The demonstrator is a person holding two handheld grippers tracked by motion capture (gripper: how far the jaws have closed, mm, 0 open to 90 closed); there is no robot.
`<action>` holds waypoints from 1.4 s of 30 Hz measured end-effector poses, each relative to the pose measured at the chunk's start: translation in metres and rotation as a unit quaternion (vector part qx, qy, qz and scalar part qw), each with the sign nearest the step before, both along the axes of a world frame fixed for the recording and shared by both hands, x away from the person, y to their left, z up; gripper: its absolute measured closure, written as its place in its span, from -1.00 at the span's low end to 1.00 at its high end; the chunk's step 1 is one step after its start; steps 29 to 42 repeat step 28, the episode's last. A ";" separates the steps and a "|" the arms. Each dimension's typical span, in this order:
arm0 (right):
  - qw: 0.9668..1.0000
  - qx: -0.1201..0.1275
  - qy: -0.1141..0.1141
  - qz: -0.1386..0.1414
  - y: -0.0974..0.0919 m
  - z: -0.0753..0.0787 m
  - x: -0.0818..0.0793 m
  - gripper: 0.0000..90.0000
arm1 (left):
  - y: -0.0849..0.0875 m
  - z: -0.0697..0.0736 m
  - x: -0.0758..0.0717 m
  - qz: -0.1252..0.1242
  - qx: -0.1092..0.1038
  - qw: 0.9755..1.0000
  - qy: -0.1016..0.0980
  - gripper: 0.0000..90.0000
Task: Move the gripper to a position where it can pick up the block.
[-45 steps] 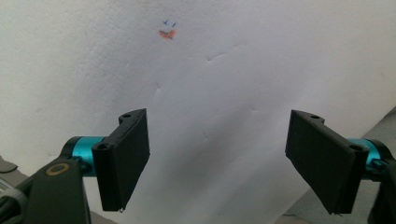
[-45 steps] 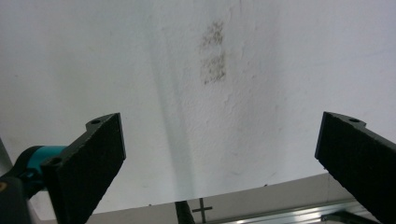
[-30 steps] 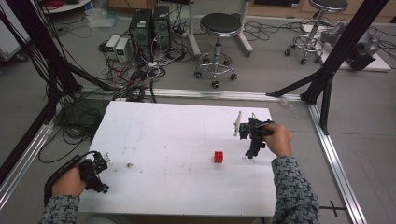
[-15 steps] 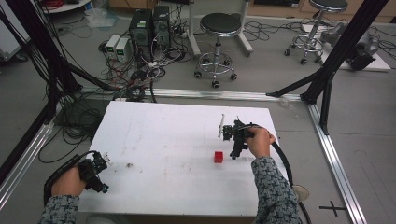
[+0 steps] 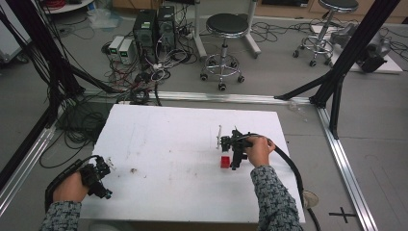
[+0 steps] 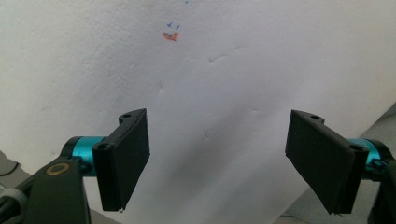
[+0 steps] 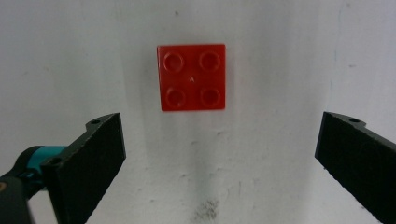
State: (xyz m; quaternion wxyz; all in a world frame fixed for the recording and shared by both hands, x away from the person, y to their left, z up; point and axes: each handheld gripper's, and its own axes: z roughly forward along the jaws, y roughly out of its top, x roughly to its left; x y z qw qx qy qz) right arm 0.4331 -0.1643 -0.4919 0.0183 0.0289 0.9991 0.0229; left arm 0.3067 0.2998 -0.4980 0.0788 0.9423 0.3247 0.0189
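A red brick (image 7: 191, 77) lies studs up on the white worktop (image 5: 163, 139). The right tongs (image 7: 219, 163) hover just above it, spread wide and empty. A good grasp would centre them and square both jaws to its flat sides. Bare worktop surrounds the brick. The left tongs (image 6: 217, 161), spread and empty, sit far from it near the worktop's edge.

From above, my right gripper (image 5: 230, 153) partly covers the red brick (image 5: 224, 161) at its 3 o'clock side. Its own camera's frame edge crops my outer jaw at 4 o'clock.
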 end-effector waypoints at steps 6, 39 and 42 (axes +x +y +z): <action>1.000 -0.001 0.004 0.009 0.010 -0.012 -0.002 -0.98 | 0.001 0.001 0.000 0.001 0.000 1.000 -0.001 -0.51; 1.000 -0.010 0.021 0.019 0.020 -0.026 -0.005 -0.98 | -0.001 0.000 0.000 -0.002 -0.002 1.000 0.002 -0.51; 1.000 -0.010 0.021 0.019 0.020 -0.026 -0.005 -0.98 | -0.001 0.000 0.000 -0.002 -0.002 1.000 0.002 -0.51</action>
